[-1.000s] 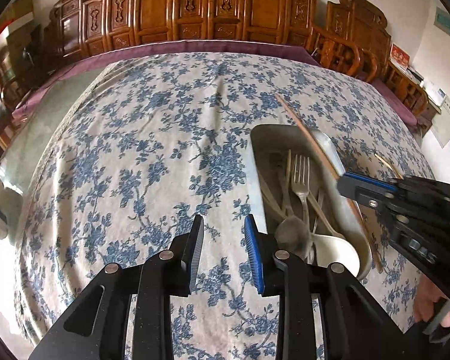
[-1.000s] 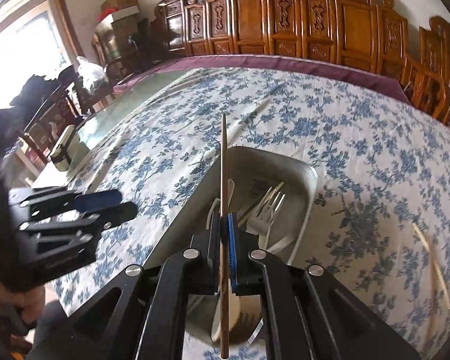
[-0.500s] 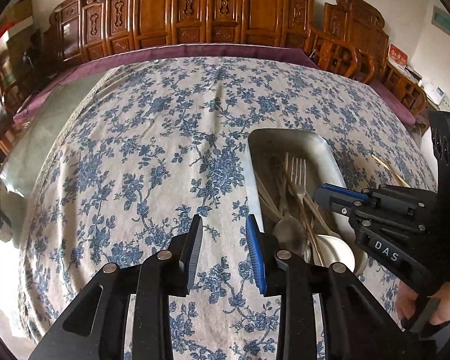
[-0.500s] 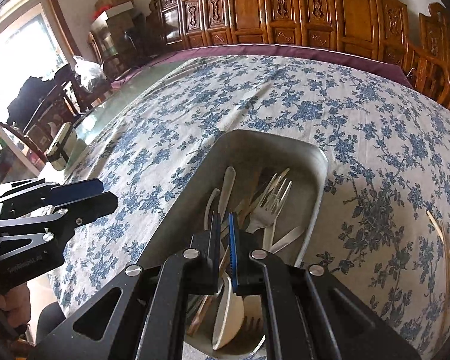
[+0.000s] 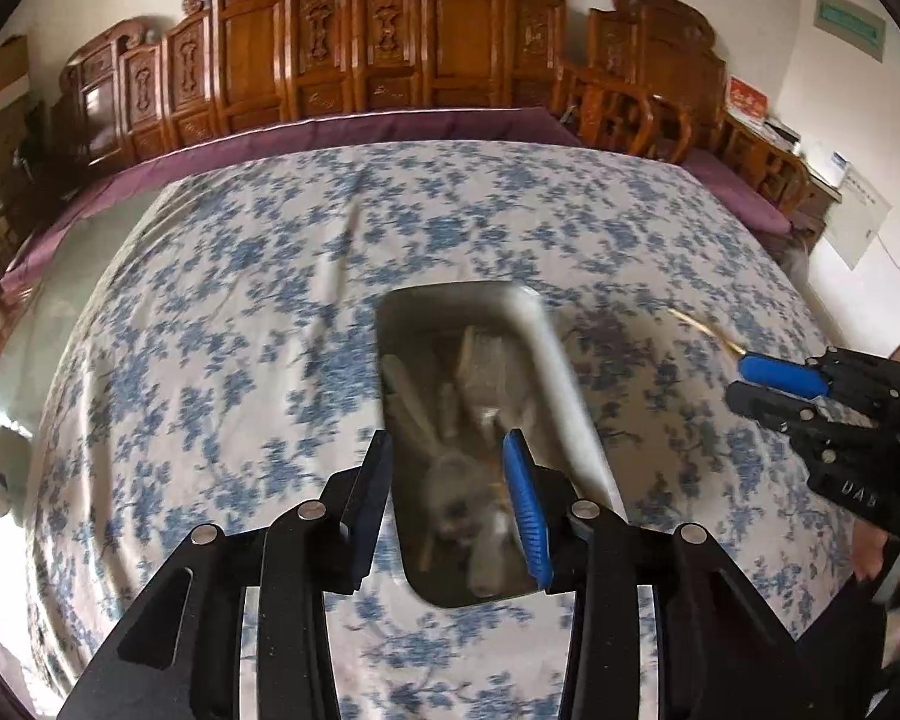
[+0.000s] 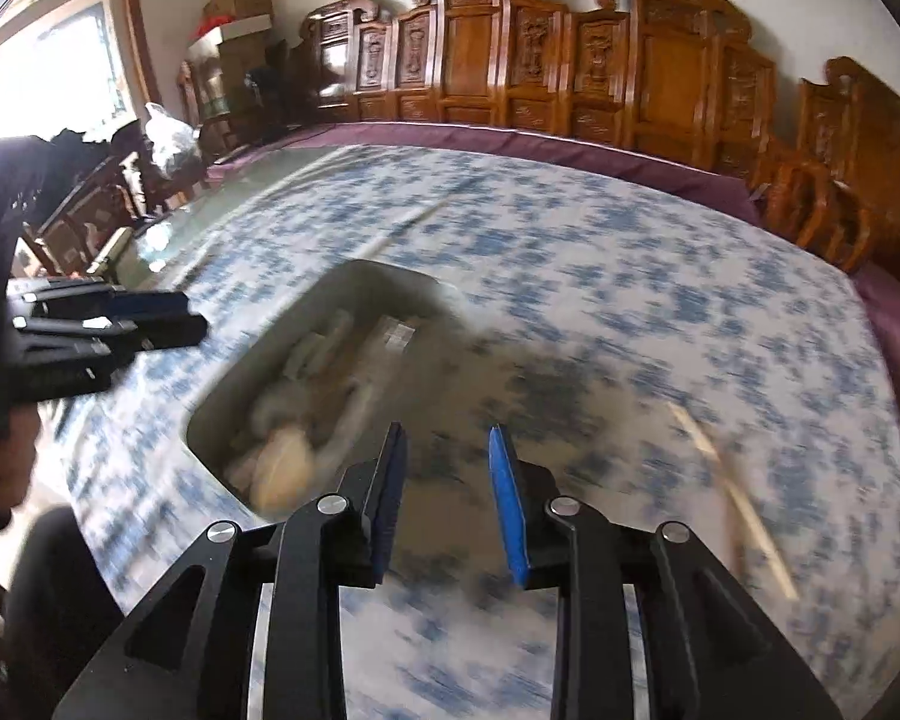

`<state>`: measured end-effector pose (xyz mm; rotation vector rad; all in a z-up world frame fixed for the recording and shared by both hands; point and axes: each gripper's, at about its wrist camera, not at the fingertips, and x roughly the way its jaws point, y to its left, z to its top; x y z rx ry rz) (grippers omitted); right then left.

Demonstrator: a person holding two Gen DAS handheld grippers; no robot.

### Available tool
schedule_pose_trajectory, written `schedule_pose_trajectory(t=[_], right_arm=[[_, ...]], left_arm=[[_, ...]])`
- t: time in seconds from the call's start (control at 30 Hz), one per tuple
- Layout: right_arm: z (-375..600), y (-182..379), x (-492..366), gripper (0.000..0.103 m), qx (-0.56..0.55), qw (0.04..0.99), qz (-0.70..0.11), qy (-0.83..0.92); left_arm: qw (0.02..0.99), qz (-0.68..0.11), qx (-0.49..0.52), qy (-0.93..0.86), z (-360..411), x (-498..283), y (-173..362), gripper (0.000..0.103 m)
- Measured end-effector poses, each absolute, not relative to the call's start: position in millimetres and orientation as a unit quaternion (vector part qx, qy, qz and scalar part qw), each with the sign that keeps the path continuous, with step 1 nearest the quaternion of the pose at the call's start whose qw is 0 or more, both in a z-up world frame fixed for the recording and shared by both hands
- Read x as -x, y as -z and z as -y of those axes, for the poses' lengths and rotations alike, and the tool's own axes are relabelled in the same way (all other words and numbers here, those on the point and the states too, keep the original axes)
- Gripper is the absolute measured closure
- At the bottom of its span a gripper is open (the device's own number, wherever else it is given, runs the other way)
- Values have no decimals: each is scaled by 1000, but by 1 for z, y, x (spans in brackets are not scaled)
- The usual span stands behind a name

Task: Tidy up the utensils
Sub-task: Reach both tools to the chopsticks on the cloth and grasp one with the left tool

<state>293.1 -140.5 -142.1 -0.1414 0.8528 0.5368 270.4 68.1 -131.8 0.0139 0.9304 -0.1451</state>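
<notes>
Metal tray on the flowered table holds blurry utensils. Both claws, left and right, have just been opening and grip nothing. One chopstick lies beside the tray.

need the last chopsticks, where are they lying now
In the right wrist view the chopsticks lie on the floral cloth, right of the tray and just right of the open right tongs.

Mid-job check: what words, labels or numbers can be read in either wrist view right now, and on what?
"DAS": white letters on the black body of the right gripper, left wrist view; blurred, so not certain.
Green wall sign: too blurred to read.
Red wall sign: too small to read.
White wall sheet: unreadable.
Right wrist view: nothing legible.
</notes>
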Motion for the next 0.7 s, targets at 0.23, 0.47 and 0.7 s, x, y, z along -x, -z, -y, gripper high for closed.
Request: schedule_pose_trajectory(t=[0.23,0.47,0.7], right_arm=[[230,159,-297,72,104,878,-424,-193],[295,193,-317,72,119,869,-456,-149],[338,214,-315,72,95,870,-466,-133]], left_arm=[[889,-449,-14,93,-21,-273,136,57],[879,-463,-18,110,29,-282,152,57],[870,-477,-23,125,79,-295,169,57]])
